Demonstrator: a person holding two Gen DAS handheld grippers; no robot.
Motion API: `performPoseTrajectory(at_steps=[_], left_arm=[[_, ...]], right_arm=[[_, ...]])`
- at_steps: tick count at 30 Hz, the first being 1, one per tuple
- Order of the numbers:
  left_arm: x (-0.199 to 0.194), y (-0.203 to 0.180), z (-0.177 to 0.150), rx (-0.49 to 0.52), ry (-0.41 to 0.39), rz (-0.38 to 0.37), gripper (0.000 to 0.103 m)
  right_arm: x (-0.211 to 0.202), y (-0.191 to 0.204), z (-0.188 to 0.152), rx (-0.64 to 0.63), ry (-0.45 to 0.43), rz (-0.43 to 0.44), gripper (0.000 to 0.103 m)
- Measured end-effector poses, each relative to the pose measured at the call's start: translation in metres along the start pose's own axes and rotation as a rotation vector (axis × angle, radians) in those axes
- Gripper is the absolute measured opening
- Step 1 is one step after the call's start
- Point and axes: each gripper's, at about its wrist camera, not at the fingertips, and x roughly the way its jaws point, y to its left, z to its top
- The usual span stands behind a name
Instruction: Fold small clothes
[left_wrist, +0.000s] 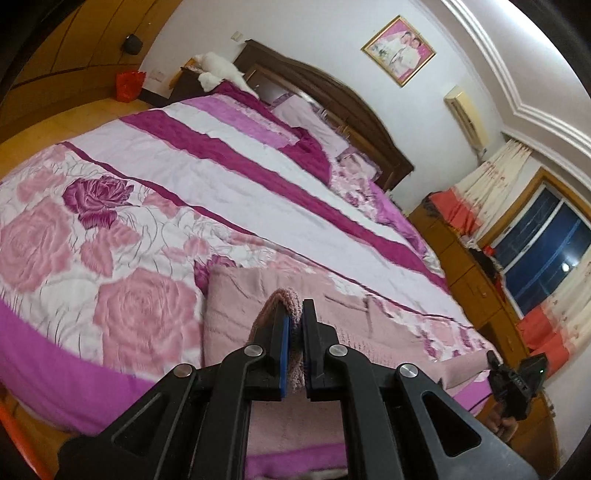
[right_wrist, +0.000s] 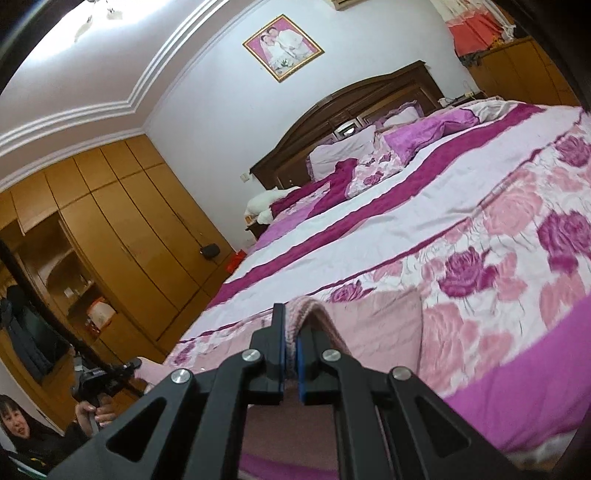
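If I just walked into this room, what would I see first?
The big bed's rose-patterned quilt, pink and purple, filling the middle. At its near edge lies a pink knitted garment, pinched by the left gripper and the right gripper, both shut on it. Above the dark headboard hangs a pink wedding portrait.

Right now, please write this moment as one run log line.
left gripper: shut on pink garment | right gripper: shut on pink garment | garment: spread over bed

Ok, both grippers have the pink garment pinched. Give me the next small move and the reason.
Probably carry both held edges forward over the pink garment on the bedspread. The left gripper and right gripper each pinch a raised edge, so a fold is ready.
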Motion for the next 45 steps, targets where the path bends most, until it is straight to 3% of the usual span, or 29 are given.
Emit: performPoseTrajectory(at_steps=[6,17,24,26,27,28,29,30,32,35,39,43,45], left_arm=[[0.043,0.015,0.015,-0.038,0.06,0.037,0.0],[0.1,0.03,0.041,-0.044,0.137,0.072,0.0],[0.143,0.047,0.051,-0.069,0.138,0.138,0.0],[0.162,0.061,0.054,-0.114,0.17,0.224,0.0],[0.167,0.072,0.055,-0.168,0.184,0.244,0.0],[0.166,0.08,0.053,-0.231,0.184,0.196,0.0],[0.161,0.087,0.05,-0.289,0.176,0.133,0.0],[0.148,0.095,0.041,-0.359,0.142,0.039,0.0],[0.123,0.096,0.024,-0.374,0.099,-0.009,0.0],[0.095,0.088,-0.004,-0.324,0.106,0.009,0.0],[0.066,0.061,-0.047,-0.17,0.17,0.116,0.0],[0.065,0.033,-0.035,-0.03,0.152,0.158,0.0],[0.079,0.02,-0.013,-0.002,0.152,0.129,0.001]], right_arm=[[0.052,-0.025,0.013,0.037,0.047,-0.028,0.005],[0.11,-0.065,0.02,0.082,0.101,-0.058,0.005],[0.15,-0.082,0.03,0.056,0.131,-0.05,0.005],[0.166,-0.092,0.031,0.062,0.146,-0.127,0.005],[0.173,-0.096,0.032,0.061,0.145,-0.221,0.014],[0.177,-0.098,0.032,0.048,0.15,-0.316,0.045],[0.181,-0.097,0.031,0.028,0.168,-0.412,0.064],[0.181,-0.095,0.03,0.003,0.171,-0.445,0.076],[0.17,-0.087,0.025,-0.043,0.146,-0.42,0.075],[0.158,-0.077,0.019,-0.1,0.171,-0.437,0.076],[0.147,-0.067,0.002,-0.098,0.249,-0.376,0.076],[0.167,-0.057,0.002,-0.135,0.302,-0.328,0.075],[0.203,-0.061,0.009,-0.126,0.415,-0.354,0.075]])
